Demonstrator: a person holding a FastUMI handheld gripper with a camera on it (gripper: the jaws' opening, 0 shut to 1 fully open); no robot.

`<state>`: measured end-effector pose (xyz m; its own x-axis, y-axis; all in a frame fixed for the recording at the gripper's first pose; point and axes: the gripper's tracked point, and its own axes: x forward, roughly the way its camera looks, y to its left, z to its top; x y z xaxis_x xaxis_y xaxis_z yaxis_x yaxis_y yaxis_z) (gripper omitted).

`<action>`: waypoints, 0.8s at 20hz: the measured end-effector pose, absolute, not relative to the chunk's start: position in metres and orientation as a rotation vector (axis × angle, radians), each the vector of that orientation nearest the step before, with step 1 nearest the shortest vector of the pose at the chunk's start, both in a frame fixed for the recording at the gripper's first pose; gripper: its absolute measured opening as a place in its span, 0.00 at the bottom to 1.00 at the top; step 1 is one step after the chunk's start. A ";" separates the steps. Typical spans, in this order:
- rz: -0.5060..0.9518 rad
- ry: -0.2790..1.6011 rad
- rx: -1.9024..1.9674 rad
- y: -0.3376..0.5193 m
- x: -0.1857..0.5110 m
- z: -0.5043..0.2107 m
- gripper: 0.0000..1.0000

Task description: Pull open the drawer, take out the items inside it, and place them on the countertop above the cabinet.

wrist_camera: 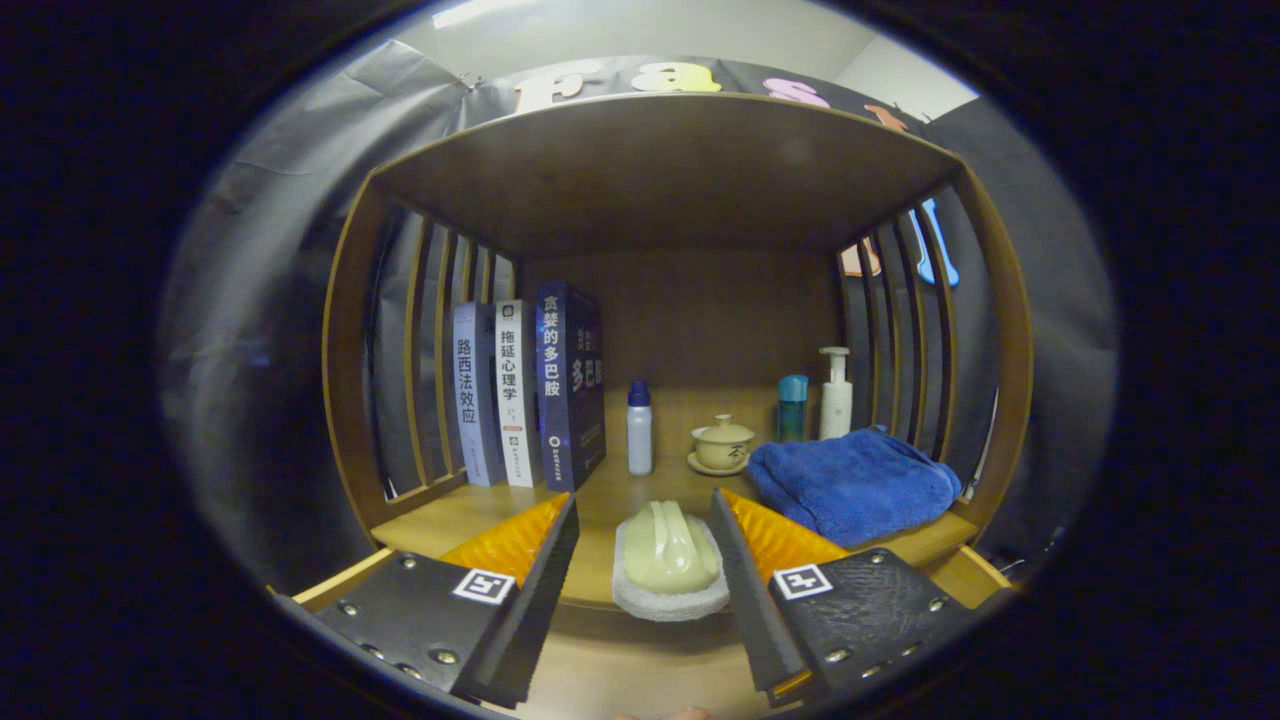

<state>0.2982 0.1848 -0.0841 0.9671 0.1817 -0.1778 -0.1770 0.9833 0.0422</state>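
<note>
Wooden bench (470, 515) under a shelf roof, slatted sides, black cloth wall behind. My tool (645, 560) open wide, fingers either side of a pale scrub brush (668, 560) at lower centre, not pressing it; brush rests at the bench's front edge. Left of centre: three books (525, 390) upright. Centre back: small white bottle (639, 428), lidded tea cup (722, 443) on saucer. Right: folded blue towel (855, 480), teal bottle (791, 408), white pump bottle (836, 395) behind it
</note>
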 end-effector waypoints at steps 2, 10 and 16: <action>0.181 0.184 0.026 0.185 0.298 -0.085 0.79; 0.180 0.188 0.026 0.185 0.299 -0.085 0.79; 0.145 0.154 0.024 0.177 0.279 -0.073 0.79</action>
<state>0.2792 0.1773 -0.0735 0.9777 0.1456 -0.1515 -0.1420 0.9893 0.0346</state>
